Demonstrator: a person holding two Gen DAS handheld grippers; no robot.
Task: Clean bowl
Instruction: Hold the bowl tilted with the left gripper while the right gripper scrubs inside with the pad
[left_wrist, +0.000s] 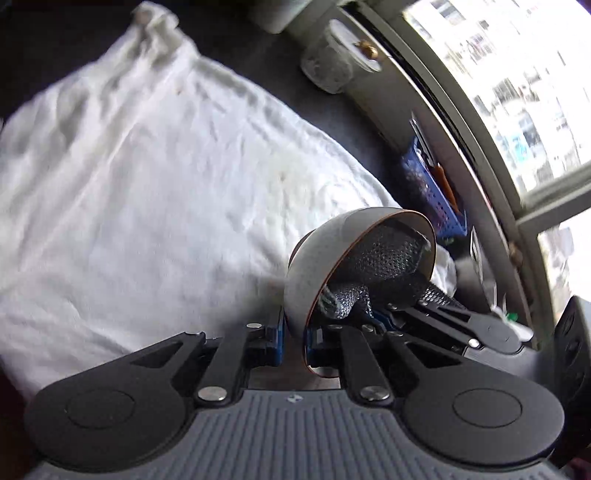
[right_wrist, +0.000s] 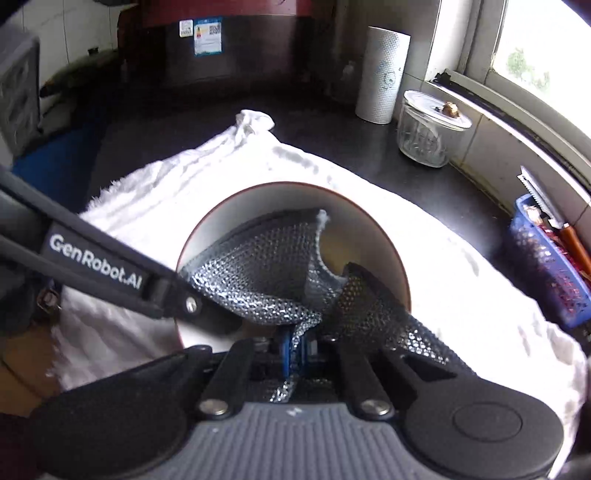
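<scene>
One bowl (left_wrist: 325, 266), round, smooth and grey with a thin brown rim, tipped on its side above one rumpled white towel (left_wrist: 147, 184). Left gripper (left_wrist: 293, 343) clamped on the bowl's rim, one blue-padded finger outside the wall, the other inside. Inside the bowl, one scouring cloth (right_wrist: 266, 273) of silvery, knobbly mesh, folded and pressed against the pale inner wall. Right gripper (right_wrist: 295, 350) nearly closed, pinching a trailing strip of that cloth between its blue pads. Seen from the right wrist, the bowl (right_wrist: 280, 199) opened straight toward the camera, a yellowish patch showing past the cloth.

Beyond the bowl, on the dark counter (right_wrist: 332, 140) under the towel (right_wrist: 166, 184): one ribbed glass jar (right_wrist: 428, 133) with a clear lid and small brass knob, and one tall white textured cylinder (right_wrist: 382, 74) behind it. Right of the bowl, against the window sill, one blue perforated plastic basket (right_wrist: 554, 266) holding an orange-handled tool with a toothed blade.
</scene>
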